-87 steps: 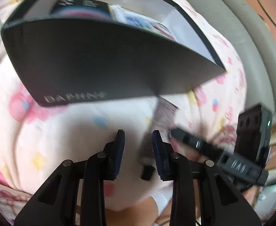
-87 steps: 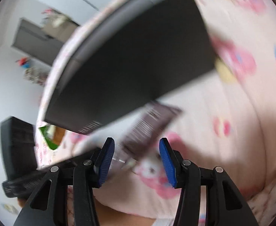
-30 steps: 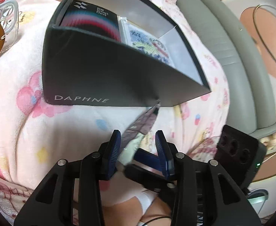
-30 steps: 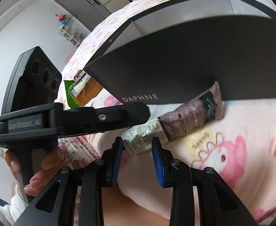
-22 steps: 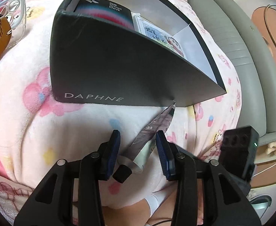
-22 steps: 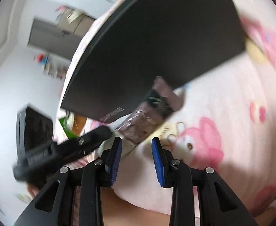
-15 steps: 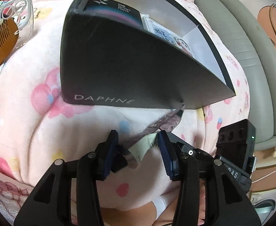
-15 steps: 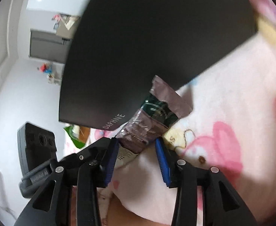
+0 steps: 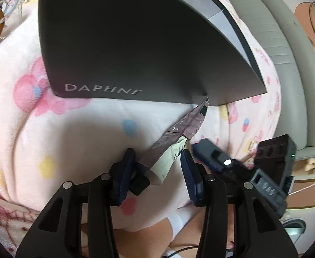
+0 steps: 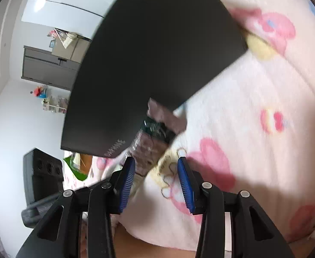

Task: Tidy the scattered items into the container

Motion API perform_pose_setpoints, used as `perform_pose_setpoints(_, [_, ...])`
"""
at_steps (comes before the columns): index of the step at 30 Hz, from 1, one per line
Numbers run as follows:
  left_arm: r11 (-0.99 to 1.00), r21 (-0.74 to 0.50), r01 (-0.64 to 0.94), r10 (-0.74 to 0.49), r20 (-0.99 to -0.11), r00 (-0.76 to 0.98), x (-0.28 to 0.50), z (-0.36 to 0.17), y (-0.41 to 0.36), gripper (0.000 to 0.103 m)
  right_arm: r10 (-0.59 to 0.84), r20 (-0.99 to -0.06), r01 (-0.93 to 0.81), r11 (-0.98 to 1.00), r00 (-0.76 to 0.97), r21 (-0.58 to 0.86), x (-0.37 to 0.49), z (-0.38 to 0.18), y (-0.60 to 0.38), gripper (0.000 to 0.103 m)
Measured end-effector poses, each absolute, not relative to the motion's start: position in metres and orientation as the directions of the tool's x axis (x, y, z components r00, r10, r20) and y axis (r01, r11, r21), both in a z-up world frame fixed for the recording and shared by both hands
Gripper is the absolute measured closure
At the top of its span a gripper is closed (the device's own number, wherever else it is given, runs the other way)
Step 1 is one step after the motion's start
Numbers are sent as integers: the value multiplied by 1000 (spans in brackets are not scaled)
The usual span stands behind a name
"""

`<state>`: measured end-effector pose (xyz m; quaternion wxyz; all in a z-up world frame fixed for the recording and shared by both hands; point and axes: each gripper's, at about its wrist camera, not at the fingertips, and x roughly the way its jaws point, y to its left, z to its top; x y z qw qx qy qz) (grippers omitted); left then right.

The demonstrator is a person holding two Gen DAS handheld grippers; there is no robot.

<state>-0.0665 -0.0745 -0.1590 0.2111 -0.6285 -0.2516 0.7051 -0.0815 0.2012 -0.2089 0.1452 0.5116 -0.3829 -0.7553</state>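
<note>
A pink blanket [image 9: 75, 142] printed with cartoon flowers covers the bed, and a grey padded headboard [image 9: 286, 49] curves along its far side. On the blanket sits the dark box [image 9: 135, 49] marked DAPHNE, its near wall filling much of both views. Right at the foot of that wall lies the tube [image 9: 174, 137], brownish with a pale lower end and a black cap, its crimped tip touching the box's bottom edge. The left gripper [image 9: 157, 174] has the cap end between its blue pads; its jaws have just been opening, and there's clear daylight on the right side, so it's released. The right gripper [image 10: 155, 182] hangs over the tube too, jaws likewise just parted and loose, nothing pinched.
</note>
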Motion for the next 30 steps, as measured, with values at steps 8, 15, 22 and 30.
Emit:
perform_pose_setpoints(8, [-809, -588, -6, 587, -806, -74, -67, -166, -60, 61, -620, -649, -112, -679, -442, 725, -78, -212, 185, 58])
perform_pose_setpoints(15, [-788, -613, -58, 615, -788, -16, -61, -167, -50, 72, -585, -602, -29, -704, -544, 710, -62, -188, 188, 58])
perform_pose_setpoints(22, [-832, -532, -157, 548, -832, -85, -77, -153, -43, 70, -549, -703, -160, -726, -452, 669, -51, -210, 210, 58])
perform_pose_setpoints(30, [-783, -575, -236, 592, -806, -3, -75, -157, -13, 71, -597, -640, -156, -661, -483, 734, -59, -218, 207, 57])
